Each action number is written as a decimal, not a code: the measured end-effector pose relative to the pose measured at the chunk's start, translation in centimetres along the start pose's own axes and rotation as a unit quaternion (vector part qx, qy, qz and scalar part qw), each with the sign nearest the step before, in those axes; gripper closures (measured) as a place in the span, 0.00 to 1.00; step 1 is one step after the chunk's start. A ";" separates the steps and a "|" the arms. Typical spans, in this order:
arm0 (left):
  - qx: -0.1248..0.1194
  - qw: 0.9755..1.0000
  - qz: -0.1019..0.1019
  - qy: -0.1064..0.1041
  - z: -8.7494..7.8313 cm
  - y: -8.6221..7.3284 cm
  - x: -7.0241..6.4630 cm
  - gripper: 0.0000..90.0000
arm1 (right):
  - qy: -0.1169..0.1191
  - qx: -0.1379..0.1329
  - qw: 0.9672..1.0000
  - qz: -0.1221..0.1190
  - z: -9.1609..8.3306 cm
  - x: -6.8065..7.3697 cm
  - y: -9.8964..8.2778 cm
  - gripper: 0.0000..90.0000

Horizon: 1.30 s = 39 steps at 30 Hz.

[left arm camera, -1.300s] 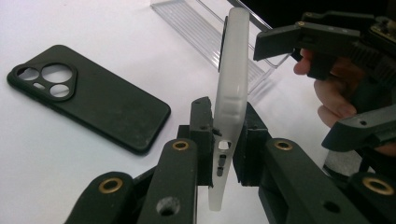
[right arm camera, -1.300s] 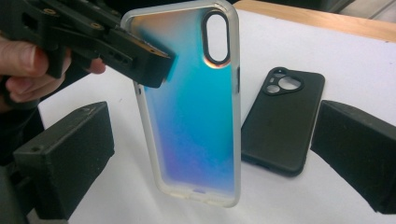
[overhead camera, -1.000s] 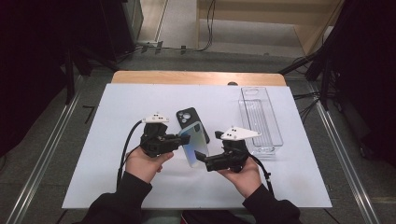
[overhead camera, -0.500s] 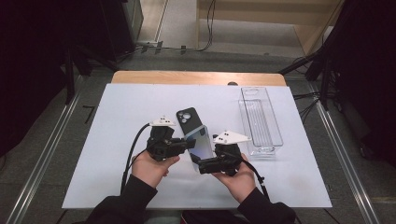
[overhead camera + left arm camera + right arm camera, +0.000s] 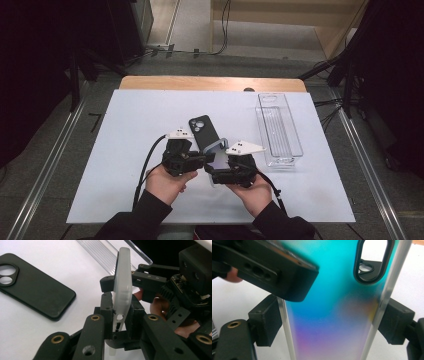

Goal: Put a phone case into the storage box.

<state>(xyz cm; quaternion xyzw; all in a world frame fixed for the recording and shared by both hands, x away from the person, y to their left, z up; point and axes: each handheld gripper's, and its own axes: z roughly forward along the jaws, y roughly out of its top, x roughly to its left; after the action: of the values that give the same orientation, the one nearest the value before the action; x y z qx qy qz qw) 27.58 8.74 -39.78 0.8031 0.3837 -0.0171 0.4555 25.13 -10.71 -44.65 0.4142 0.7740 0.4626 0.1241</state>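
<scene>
A translucent iridescent phone case (image 5: 216, 149) hangs upright above the table between both grippers. My left gripper (image 5: 207, 159) is shut on the case (image 5: 123, 290) across its thin wall near the bottom end; its jaws have just eased a touch, but the pads still press. My right gripper (image 5: 213, 176) spans the width of the case (image 5: 332, 302), one pad on each long edge; its jaws have just been closing onto it. The left gripper's jaw crosses the top left of the right gripper view. A black phone case (image 5: 202, 131) lies flat on the white table behind them.
A clear plastic tray (image 5: 277, 127) stands at the right of the white table top (image 5: 125, 125). A wooden strip (image 5: 210, 83) runs along the far edge. Cables trail from both grippers toward the person. The black case (image 5: 35, 290) lies left of the left gripper's jaws.
Both hands have shifted a little toward the person and closer together. The right gripper's jaws have narrowed around the held case. The left gripper has kept hold of it.
</scene>
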 end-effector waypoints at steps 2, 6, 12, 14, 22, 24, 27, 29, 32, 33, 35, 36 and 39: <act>-0.006 1.000 -0.003 -0.003 -0.3 0.1 0.1 0.76 | 0.001 0.002 1.000 -0.002 0.0 -0.1 0.0 0.17; -0.019 1.000 -0.001 -0.006 -1.1 0.3 0.4 0.64 | 0.003 0.005 1.000 0.001 -0.1 -0.5 0.1 0.17; -0.019 0.999 0.019 -0.027 -1.7 0.2 1.4 0.45 | 0.015 0.012 1.000 0.008 -0.1 -1.6 0.1 0.17; -0.010 0.998 0.032 -0.045 -1.8 0.1 1.8 0.43 | 0.018 0.013 1.000 -0.001 -0.2 -1.9 0.2 0.17; 0.010 0.993 0.082 -0.080 -2.0 -0.2 2.0 0.38 | 0.053 0.020 0.998 -0.016 -0.4 -2.8 0.5 0.17; 0.011 0.992 0.091 -0.089 -2.0 -0.4 2.2 0.37 | 0.065 0.021 0.997 -0.022 -0.6 -3.0 0.7 0.17; 0.024 0.990 0.099 -0.095 -1.9 -0.8 2.4 0.37 | 0.082 0.021 0.996 -0.032 -1.0 -3.3 1.0 0.17; 0.032 0.989 0.109 -0.095 -1.8 -1.1 2.6 0.37 | 0.095 0.022 0.995 -0.038 -1.3 -3.4 1.1 0.17; 0.035 0.988 0.112 -0.103 -1.5 -1.6 2.9 0.37 | 0.098 0.018 0.994 -0.048 -1.7 -3.6 1.3 0.17; 0.034 0.987 0.123 -0.100 -1.5 -1.8 3.0 0.37 | 0.102 0.018 0.993 -0.049 -1.8 -3.7 1.4 0.17; 0.032 0.985 0.141 -0.092 -1.4 -2.2 3.1 0.37 | 0.104 0.019 0.993 -0.048 -2.0 -3.9 1.5 0.17; 0.029 0.985 0.147 -0.090 -1.4 -2.5 3.1 0.37 | 0.106 0.019 0.993 -0.048 -2.1 -4.0 1.6 0.17; 0.033 0.983 0.158 -0.085 -1.3 -3.3 3.5 0.37 | 0.112 0.018 0.992 -0.050 -2.3 -4.3 1.7 0.17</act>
<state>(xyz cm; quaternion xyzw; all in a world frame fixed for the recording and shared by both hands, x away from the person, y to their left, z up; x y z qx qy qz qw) 27.57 12.73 -42.69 0.8637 0.2114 -0.0255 0.4568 27.37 -15.00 -42.82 0.3226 0.8111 0.4850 0.0521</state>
